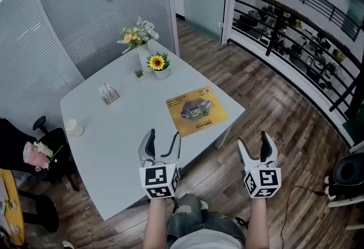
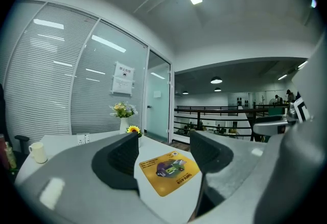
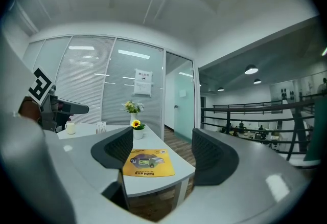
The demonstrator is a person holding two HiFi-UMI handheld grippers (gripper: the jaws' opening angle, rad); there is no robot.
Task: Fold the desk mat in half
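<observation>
both left gripper (image 1: 163, 134) and right gripper (image 1: 253, 140), fingers (image 2: 122, 154) wide, hover off desk mat (image 1: 197, 111) by table (image 1: 114, 128) edge.

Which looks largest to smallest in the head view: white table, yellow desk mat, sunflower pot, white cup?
1. white table
2. yellow desk mat
3. sunflower pot and white cup: near alike. The pot with its bloom is perhaps slightly larger, but too close to rank.
</observation>
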